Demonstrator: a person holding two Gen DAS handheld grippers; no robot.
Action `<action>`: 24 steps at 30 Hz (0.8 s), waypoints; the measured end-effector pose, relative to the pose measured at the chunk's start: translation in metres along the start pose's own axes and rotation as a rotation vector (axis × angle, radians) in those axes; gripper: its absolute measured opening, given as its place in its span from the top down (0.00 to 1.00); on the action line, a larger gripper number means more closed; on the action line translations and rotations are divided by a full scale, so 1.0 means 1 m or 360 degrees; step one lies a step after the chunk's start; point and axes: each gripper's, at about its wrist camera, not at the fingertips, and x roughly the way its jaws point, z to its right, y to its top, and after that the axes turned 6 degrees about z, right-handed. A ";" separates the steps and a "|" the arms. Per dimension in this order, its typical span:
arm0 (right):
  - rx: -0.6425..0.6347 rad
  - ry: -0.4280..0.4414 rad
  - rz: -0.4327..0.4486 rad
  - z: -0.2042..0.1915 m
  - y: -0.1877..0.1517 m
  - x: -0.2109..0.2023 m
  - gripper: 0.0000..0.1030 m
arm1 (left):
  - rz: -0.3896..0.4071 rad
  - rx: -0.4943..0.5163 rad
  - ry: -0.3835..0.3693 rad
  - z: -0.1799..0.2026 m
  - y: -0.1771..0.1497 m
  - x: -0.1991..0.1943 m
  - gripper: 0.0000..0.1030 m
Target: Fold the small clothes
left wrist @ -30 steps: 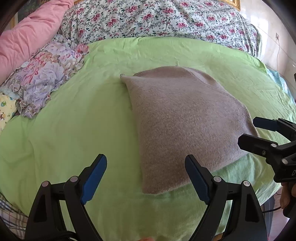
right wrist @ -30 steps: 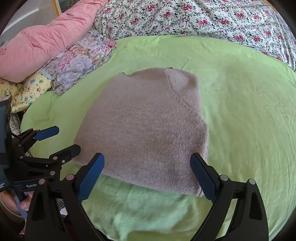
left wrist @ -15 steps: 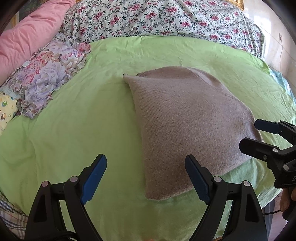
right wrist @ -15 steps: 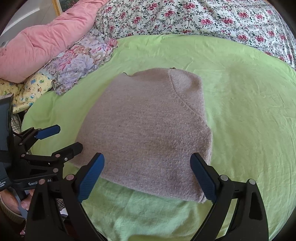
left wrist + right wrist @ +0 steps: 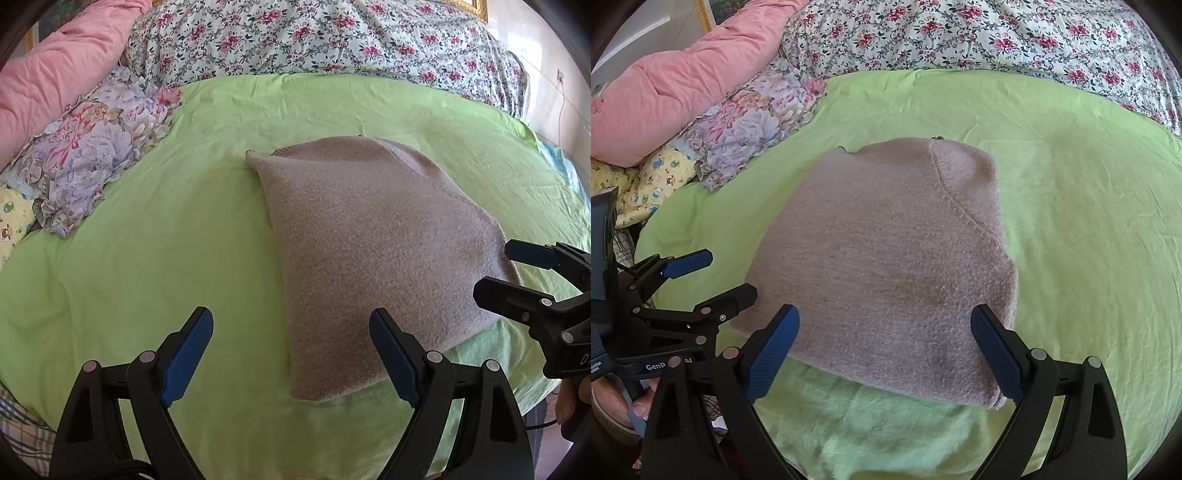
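A folded grey-brown knit sweater (image 5: 373, 251) lies flat on the green sheet (image 5: 155, 251); it also shows in the right wrist view (image 5: 886, 266). My left gripper (image 5: 291, 354) is open and empty, just above the sweater's near left corner. My right gripper (image 5: 884, 350) is open and empty over the sweater's near edge. The right gripper (image 5: 524, 280) shows at the right of the left wrist view, open, by the sweater's right corner. The left gripper (image 5: 713, 277) shows at the left of the right wrist view, open.
A floral quilt (image 5: 332, 37) lies across the back of the bed. A pink duvet (image 5: 683, 92) and a purple floral pillow (image 5: 92, 158) lie at the back left. A yellow printed cloth (image 5: 653, 181) sits at the left edge. The bed's near edge is just below the grippers.
Both grippers have pulled back a little toward the near edge and stay open. The sweater has not moved.
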 end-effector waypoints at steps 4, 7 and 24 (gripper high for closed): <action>-0.0006 0.0004 0.0001 -0.002 0.000 0.000 0.09 | 0.0004 -0.0004 0.0003 0.000 0.000 -0.001 0.16; -0.0004 0.0008 -0.0001 -0.003 0.000 -0.001 0.09 | 0.0005 -0.0003 0.0003 0.000 0.000 -0.001 0.16; -0.0001 0.0015 0.0015 -0.005 0.000 -0.005 0.09 | 0.0009 0.0003 -0.0005 0.003 0.001 -0.005 0.16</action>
